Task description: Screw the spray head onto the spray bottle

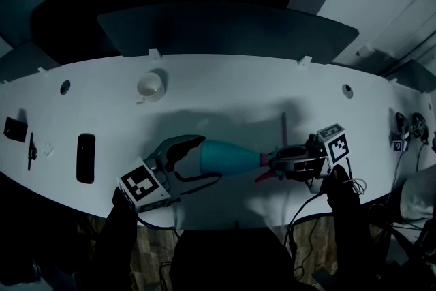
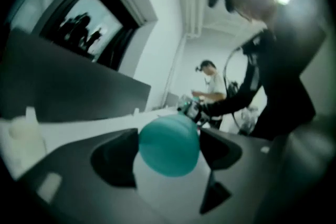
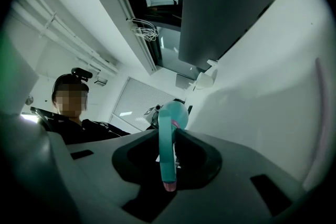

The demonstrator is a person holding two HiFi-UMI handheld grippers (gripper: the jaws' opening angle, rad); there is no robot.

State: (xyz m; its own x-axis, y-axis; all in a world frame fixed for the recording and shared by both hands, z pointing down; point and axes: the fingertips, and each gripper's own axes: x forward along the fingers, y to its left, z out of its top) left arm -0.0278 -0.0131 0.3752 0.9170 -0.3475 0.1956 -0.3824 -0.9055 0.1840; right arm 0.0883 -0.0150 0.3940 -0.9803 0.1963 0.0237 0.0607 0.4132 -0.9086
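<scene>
Sideways, spray bottle (image 1: 228,157) (opaque), left tongs (image 2: 169,147) seemingly gripping base, right tongs (image 1: 281,163) gripping spray head (image 3: 167,149).

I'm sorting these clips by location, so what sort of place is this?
Probably an office or lab workroom: a long white desk backed by a dark panel, cables at its edge, another person working nearby.

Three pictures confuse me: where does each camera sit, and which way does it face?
Head view: on the person's head, facing down at the table; left gripper, right gripper and arms show.
Left gripper view: rides the left gripper, faces along its jaws at the spray bottle.
Right gripper view: rides the right gripper, faces along its jaws at the spray head.
All share the spray bottle.
</scene>
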